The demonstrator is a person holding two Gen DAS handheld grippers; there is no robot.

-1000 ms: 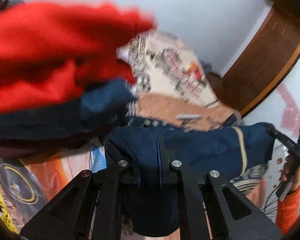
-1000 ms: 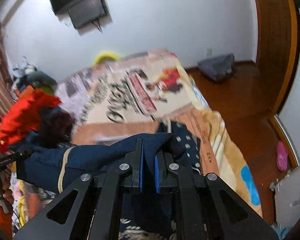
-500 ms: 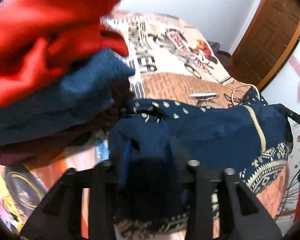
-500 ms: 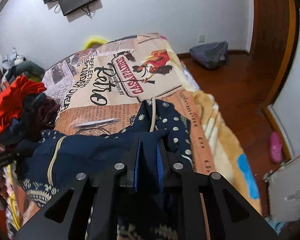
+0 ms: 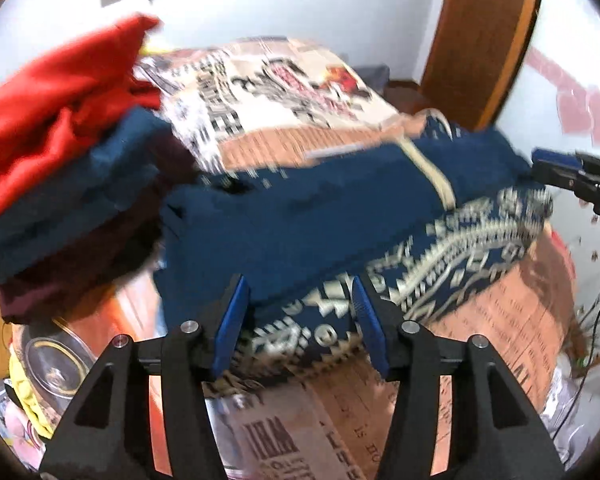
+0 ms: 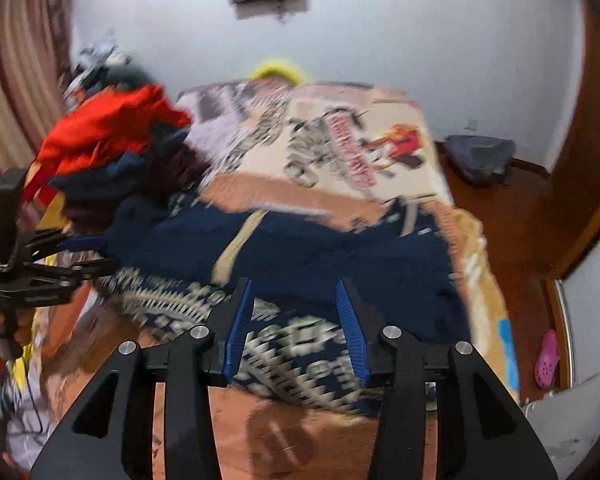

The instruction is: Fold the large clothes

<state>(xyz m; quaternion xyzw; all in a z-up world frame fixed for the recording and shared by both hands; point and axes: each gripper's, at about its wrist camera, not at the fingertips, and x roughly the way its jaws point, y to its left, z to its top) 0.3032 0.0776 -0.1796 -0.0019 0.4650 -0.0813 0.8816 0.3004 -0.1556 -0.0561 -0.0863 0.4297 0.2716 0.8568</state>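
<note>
Navy patterned garment (image 5: 308, 216) lies folded across the near end of the bed (image 5: 512, 320), its long axis running side to side in front of you, with the plain navy layer on top and the cream-patterned hem showing along the edge nearest you. Starting at your left, a pile of clothes (image 5: 56, 152) with a red piece on top sits on the bed, touching or just beside the garment's left end; blur keeps me from saying which.

Your left claw (image 5: 298, 322) hangs over that left end, its blue pads apart and opening, with the hem below the gap but nothing pinched. Move across to your right and the right claw (image 6: 292, 320) stands the same way over the right part of the hem, jaws opening, cloth beneath them but not pressed.

So the garment lies just ahead of and below both claws, each claw nearer its own end. I judge this fold laid down and let go; any further fold would bring one short end across toward the other, along that long axis.
</note>
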